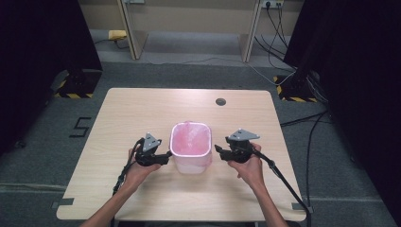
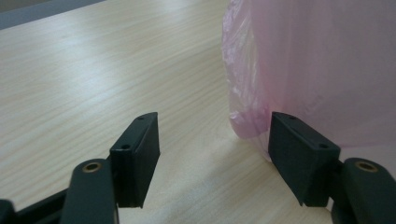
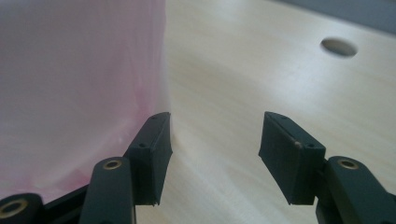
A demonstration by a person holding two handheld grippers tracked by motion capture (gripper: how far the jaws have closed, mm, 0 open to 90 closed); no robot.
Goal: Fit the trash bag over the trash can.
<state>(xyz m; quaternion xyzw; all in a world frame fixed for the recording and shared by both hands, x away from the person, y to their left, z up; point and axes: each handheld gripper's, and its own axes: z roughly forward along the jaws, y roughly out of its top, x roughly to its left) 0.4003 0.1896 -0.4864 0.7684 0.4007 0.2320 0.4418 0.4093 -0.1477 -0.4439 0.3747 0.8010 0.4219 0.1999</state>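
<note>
- One wooden table [image 1: 142,109] is carrying the work, its pale top sitting over a grey carpeted floor [image 1: 42,142]; one round cable hole [image 1: 221,101] is lying near the far edge, right of the middle.
- One left hand [image 1: 137,171] is coming in over the near edge, left of the middle, holding one left gripper [image 1: 166,158] that is pointing toward the bin.
- In the left gripper view the left gripper [image 2: 214,149] is standing with its jaws spread — bare wood is showing between them, and nothing is being pinched. One pad is sitting just beside the bin's pink film, low on its wall; whether it is touching I cannot tell.
- One pink bin [image 1: 190,142] is standing upright at about the middle of the table, a little toward the near edge, between the two grippers. One pink plastic liner [image 2: 243,70] is hanging wrinkled over its outer wall.
- One right gripper [image 1: 218,149] is sitting just right of the bin, held by one right hand [image 1: 249,168].
- In the right gripper view the right gripper [image 3: 215,140] is also standing spread — one pad is lying close against the bin's [image 3: 79,84] wall, the other is out over bare wood, and nothing is gripped.
</note>
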